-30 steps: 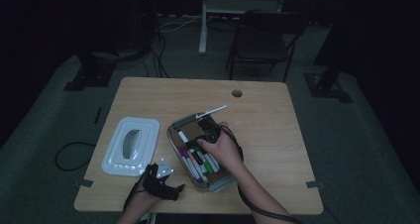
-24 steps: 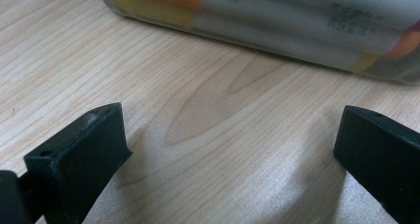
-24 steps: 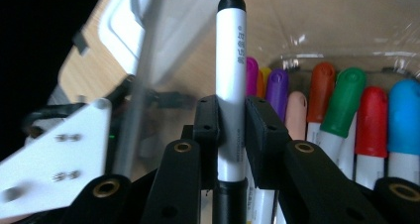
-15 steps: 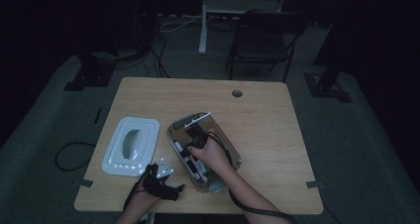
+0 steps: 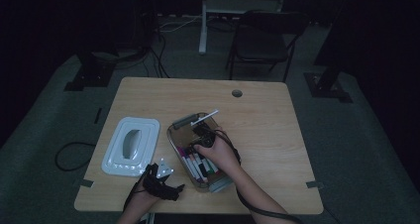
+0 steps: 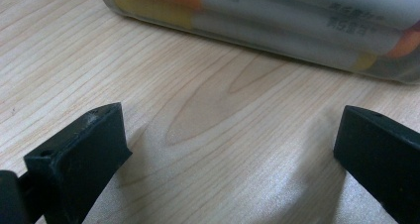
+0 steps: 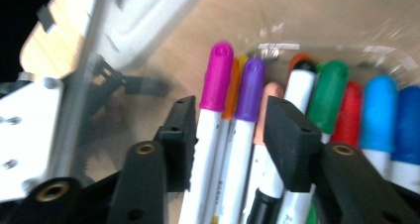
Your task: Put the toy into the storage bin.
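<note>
Plastic markers (image 7: 218, 135) crowd between the half-open right tool's (image 7: 229, 135) jaws, so closing may pinch several; left tool (image 6: 228, 149) gapes empty.

I see small grey print on the white marker barrels (image 6: 317, 16), but I can't read any of it.

Your right gripper (image 7: 229, 135) is down inside the clear plastic bin (image 7: 317, 21), its jaws having just been opening and now standing part-way apart. Between them lie the magenta-capped marker (image 7: 216, 80), an orange one (image 7: 236, 85) and the purple-capped marker (image 7: 251, 90), none pressed by the pads. Green (image 7: 329, 92), red (image 7: 349, 110) and blue (image 7: 379, 110) markers lie toward the right wall.
</note>
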Demonstrator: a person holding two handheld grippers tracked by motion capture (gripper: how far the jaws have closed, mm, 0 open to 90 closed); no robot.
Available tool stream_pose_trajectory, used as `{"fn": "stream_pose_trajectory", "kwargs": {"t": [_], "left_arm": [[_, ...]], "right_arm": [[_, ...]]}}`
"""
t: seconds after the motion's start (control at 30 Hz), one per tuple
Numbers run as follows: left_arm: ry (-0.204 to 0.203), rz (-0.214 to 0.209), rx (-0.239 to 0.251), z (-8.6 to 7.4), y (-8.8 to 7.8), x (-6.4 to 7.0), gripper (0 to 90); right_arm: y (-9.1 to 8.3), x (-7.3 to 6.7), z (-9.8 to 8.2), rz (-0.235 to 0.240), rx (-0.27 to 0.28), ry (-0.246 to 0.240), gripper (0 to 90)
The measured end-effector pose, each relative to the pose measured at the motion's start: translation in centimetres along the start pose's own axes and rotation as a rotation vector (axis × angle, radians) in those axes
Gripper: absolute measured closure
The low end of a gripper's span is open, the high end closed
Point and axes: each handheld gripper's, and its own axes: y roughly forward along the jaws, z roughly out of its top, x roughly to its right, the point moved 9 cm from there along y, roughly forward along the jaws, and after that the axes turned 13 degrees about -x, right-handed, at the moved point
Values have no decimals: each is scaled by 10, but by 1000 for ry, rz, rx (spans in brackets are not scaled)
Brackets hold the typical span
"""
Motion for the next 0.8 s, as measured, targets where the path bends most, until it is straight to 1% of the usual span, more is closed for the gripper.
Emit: {"fn": "stream_pose_trajectory", "kwargs": {"t": [0.03, 0.07, 0.13, 0.2, 0.27, 0.33, 0.5, 0.57, 0.63, 0.7, 0.73, 0.8], "left_arm": [[0, 0, 1, 0, 0, 0, 6], [0, 0, 1, 0, 0, 0, 6], [0, 0, 1, 0, 0, 0, 6], [0, -1, 0, 0, 0, 0, 6], [1, 0, 0, 0, 0, 0, 6], [0, 0, -1, 0, 0, 0, 6], [-1, 1, 1, 0, 0, 0, 6], [-1, 1, 1, 0, 0, 0, 7], [-1, 1, 1, 0, 0, 0, 6], [-1, 1, 1, 0, 0, 0, 6], [-1, 1, 1, 0, 0, 0, 6], [-1, 1, 1, 0, 0, 0, 6]], "right_arm": [[-6, 1, 0, -6, 26, -19, 486], [-11, 1, -1, -8, 36, -32, 484], [-22, 1, -3, -6, 67, -52, 447], [-32, 2, -6, -8, 93, -62, 444], [-41, 3, -10, 0, 129, -71, 422], [-48, 6, -13, -12, 151, -82, 407], [-61, 14, -21, -19, 189, -74, 395], [-67, 17, -23, -20, 212, -71, 386], [-74, 21, -26, -25, 236, -84, 373], [-81, 25, -28, -21, 260, -80, 372], [-85, 27, -29, -24, 271, -92, 370], [-92, 32, -32, -33, 294, -83, 366]]}}
